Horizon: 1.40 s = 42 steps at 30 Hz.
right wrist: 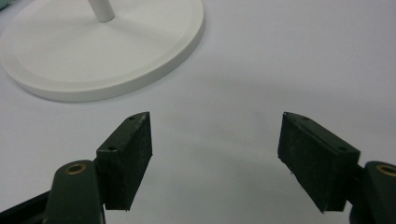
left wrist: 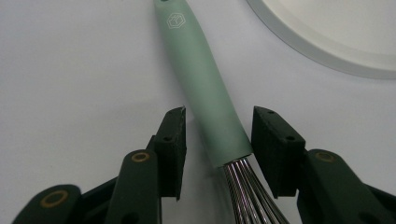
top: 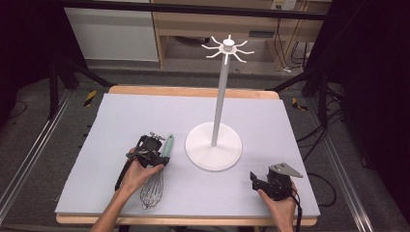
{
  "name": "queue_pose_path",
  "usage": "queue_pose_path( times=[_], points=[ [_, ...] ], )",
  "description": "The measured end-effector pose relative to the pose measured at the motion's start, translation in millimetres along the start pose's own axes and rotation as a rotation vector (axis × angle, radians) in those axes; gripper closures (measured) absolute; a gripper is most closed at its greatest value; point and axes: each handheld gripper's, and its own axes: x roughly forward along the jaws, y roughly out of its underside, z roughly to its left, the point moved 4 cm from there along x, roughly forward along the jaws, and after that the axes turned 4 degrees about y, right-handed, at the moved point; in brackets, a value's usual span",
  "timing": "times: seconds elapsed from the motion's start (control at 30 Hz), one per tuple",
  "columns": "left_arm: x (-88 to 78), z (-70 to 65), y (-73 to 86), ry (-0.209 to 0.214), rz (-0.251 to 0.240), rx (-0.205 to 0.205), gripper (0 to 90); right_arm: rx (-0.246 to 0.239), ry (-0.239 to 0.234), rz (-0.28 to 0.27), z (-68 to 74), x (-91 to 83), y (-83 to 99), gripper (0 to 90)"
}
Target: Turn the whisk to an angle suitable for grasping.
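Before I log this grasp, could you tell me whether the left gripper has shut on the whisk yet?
Not yet: the left gripper straddles the whisk handle, with a gap visible at each pad.

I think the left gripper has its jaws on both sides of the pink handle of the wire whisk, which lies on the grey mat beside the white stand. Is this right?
Not quite: the handle is mint green, not pink, as the left gripper view shows. The left gripper has its jaws on both sides of the mint-green handle of the wire whisk, which lies on the grey mat beside the white stand.
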Motion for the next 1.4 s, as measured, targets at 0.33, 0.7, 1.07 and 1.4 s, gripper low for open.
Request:
queue_pose_path(
  times=[0.33, 0.7, 1.07, 1.4],
  points=[
    [5.9, -0.8, 1.0, 0.013, 0.042, -0.002, 58.8, -0.004, 0.002, 0.002, 0.1, 0.8, 0.3, 26.5],
    [9.4, -2.1, 0.5, 0.013, 0.069, -0.047, 61.5, -0.005, -0.007, 0.006, 0.9, 1.1, 0.4, 26.9],
    [4.9, -1.2, 3.5, 0.01, 0.108, -0.053, 65.0, -0.008, -0.006, 0.008, 0.2, 1.3, 0.7, 27.3],
    [2.5, -1.2, 5.8, 0.019, 0.123, -0.038, 67.6, -0.007, -0.011, 0.013, 1.3, 1.9, 0.9, 27.4]
  ],
)
